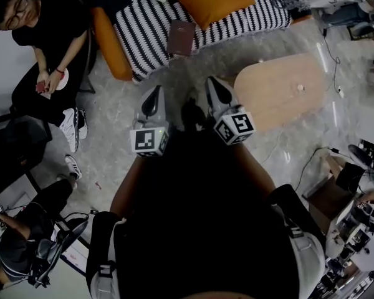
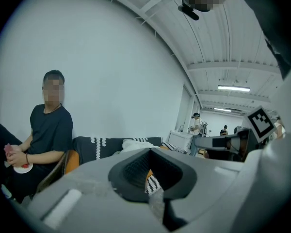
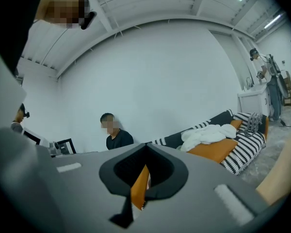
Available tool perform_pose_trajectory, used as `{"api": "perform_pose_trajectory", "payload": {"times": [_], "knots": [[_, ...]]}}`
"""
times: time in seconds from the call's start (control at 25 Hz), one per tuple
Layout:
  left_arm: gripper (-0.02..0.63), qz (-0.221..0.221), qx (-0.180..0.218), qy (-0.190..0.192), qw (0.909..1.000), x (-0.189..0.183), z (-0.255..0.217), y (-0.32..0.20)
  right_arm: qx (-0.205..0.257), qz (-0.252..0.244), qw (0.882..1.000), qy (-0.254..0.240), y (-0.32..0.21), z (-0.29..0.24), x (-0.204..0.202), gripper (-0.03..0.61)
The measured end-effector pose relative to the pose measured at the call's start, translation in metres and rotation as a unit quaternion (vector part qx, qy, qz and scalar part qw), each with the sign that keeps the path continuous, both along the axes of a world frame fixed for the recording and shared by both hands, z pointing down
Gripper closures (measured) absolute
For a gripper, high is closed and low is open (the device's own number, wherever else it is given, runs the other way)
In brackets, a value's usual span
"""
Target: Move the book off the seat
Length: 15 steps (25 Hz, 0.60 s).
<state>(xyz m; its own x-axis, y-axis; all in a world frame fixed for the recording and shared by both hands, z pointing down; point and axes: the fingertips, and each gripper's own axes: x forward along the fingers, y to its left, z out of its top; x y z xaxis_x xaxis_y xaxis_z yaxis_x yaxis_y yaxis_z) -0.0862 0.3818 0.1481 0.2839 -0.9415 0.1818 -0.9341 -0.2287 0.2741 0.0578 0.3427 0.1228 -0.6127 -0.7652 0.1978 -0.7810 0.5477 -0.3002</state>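
Note:
A dark maroon book lies flat on the black-and-white striped seat of the sofa at the top of the head view. Both grippers are held side by side over the floor, short of the sofa, with their tips toward it. My left gripper is shut and holds nothing; the book is beyond it, a little to the right. My right gripper is also shut and empty. In the left gripper view my left gripper points at the sofa's back, and the book is hidden in both gripper views.
An orange cushion and a white cloth lie on the sofa right of the book. A rounded wooden table stands right of the grippers. A person sits at the left beside the sofa's orange arm. Cables and equipment crowd the right edge.

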Motion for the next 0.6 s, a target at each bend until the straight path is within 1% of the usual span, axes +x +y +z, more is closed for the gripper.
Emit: {"api": "perform_pose_trajectory", "payload": {"times": [0.16,0.36,0.6], "knots": [[0.609,0.009,0.008,-0.018,0.9998,0.018,-0.005,-0.026,-0.006,-0.001,1.000,-0.006,-0.024,-0.002,0.016,0.571],[0.609,0.009,0.006,-0.020,0.9997,0.022,-0.007,-0.062,-0.007,-0.001,1.000,-0.016,-0.058,-0.004,0.022,0.571],[0.609,-0.005,-0.003,-0.031,0.9995,0.032,-0.014,-0.099,-0.017,-0.006,1.000,-0.025,-0.089,-0.001,0.035,0.571]]}}
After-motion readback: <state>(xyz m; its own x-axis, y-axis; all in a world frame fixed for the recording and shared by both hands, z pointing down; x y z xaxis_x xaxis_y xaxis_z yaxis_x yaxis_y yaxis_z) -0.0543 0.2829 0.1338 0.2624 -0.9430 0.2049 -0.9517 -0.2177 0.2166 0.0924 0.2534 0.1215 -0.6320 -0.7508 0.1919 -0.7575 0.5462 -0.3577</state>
